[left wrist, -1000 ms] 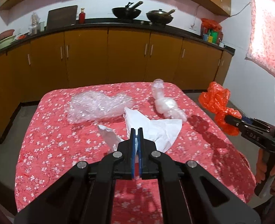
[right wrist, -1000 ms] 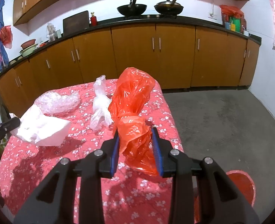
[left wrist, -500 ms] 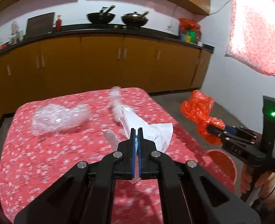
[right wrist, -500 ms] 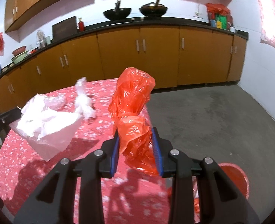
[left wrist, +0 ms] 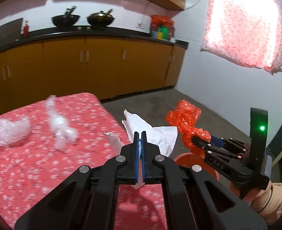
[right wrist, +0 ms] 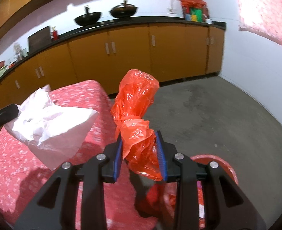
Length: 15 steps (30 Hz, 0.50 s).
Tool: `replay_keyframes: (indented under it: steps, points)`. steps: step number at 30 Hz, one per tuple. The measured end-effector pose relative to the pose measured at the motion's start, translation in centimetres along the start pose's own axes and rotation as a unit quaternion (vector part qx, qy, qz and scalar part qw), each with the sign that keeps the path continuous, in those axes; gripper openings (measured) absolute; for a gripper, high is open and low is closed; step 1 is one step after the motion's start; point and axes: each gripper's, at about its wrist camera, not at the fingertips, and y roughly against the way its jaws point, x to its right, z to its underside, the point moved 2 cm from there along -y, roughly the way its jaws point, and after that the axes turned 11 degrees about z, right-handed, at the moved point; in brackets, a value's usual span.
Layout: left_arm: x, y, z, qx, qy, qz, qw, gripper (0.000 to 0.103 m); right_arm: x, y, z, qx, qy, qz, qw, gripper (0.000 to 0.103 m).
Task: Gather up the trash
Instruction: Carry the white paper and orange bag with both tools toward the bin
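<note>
Holding trash in both hands right now. The left tongs are clenched tight on a crumpled white paper, which hangs in the air just past the edge of the counter with the red floral cloth. The right tongs are gripping a scrunched orange plastic bag, pinched around its lower half with the top puffing up above the pads. That bag sits above a red bin on the floor, right beside the counter's edge; the bin already has some red stuff in it. Back on the counter, away from the bin, there's a wad of bubble wrap and a twisted clear plastic bag, both blurry.
</note>
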Motion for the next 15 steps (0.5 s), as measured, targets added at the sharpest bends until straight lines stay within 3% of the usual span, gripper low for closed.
replay_keyframes:
  steps: [15]
  points:
    - [9.6,-10.4,2.6,-0.056,-0.015,0.086,0.9946,0.002,12.8,-2.1,5.3,-0.043,-0.071,0.105,0.991,0.032]
